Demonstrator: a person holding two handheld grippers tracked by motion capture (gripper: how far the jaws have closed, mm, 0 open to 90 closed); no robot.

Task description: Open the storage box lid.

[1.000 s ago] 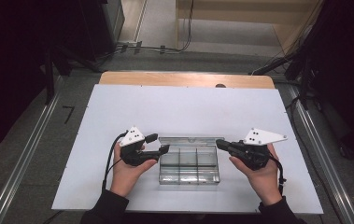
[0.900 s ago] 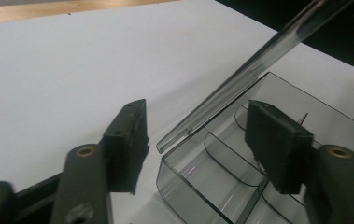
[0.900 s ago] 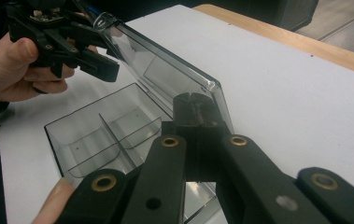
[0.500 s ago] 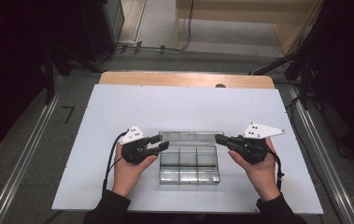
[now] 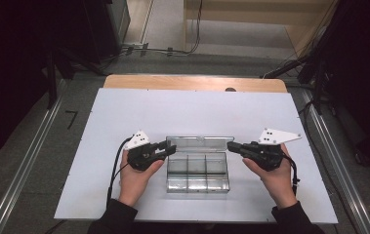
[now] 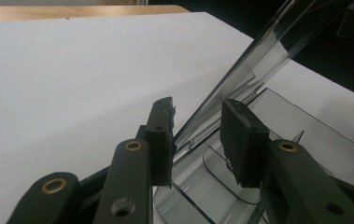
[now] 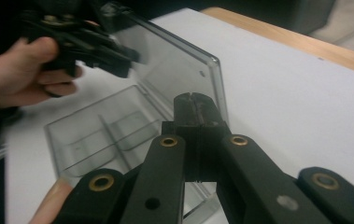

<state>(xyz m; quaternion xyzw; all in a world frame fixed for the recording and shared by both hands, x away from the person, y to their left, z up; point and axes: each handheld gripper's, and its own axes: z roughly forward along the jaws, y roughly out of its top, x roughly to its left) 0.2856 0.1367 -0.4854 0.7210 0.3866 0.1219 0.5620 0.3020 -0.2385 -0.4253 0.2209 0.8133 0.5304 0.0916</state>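
Two claws flank a clear compartment box (image 5: 197,170) on the white counter (image 5: 124,117). Left claw (image 6: 198,140) gapes around the raised lid's (image 5: 199,144) edge, seemingly not touching. Right claw (image 7: 196,109) has jaws pressed together, empty, at the box's right.

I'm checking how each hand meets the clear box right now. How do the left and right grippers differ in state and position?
The left gripper has its jaws apart, straddling the raised lid edge; the right gripper has its jaws pressed together. In the high view the left gripper sits at the lid's left end, the right gripper at its right end. Both point inward at the clear box, each held in one hand.
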